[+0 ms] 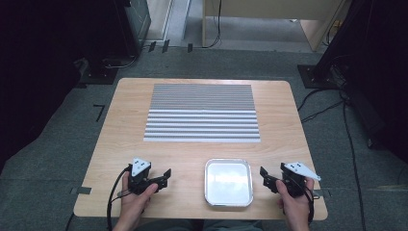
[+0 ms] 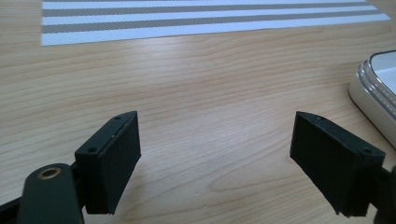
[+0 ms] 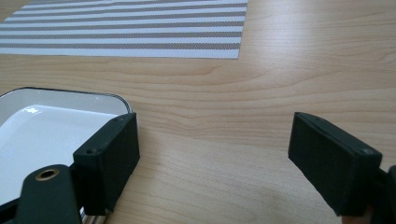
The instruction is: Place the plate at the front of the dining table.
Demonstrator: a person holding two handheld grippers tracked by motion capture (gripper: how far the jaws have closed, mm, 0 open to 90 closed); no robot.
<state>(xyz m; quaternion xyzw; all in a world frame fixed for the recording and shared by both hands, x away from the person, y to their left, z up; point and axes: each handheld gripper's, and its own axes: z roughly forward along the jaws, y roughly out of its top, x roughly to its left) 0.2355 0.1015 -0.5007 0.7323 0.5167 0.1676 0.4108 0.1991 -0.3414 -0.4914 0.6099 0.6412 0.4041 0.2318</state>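
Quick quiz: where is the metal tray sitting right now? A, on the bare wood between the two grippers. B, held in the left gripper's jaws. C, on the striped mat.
A: the tray rests on the wooden table between the open left gripper and right gripper, short of the striped mat.

tray point(image 1: 208, 195) before mat point(image 1: 202, 113), on table point(image 1: 125, 125)

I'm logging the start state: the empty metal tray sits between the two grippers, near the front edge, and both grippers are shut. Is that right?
Not quite: neither gripper is shut. The left gripper and the right gripper both stand open, with bare wood between their jaws, as each gripper view shows. The rest holds: the empty rectangular metal tray sits between them near the front edge of the light wooden table, as the high view shows.
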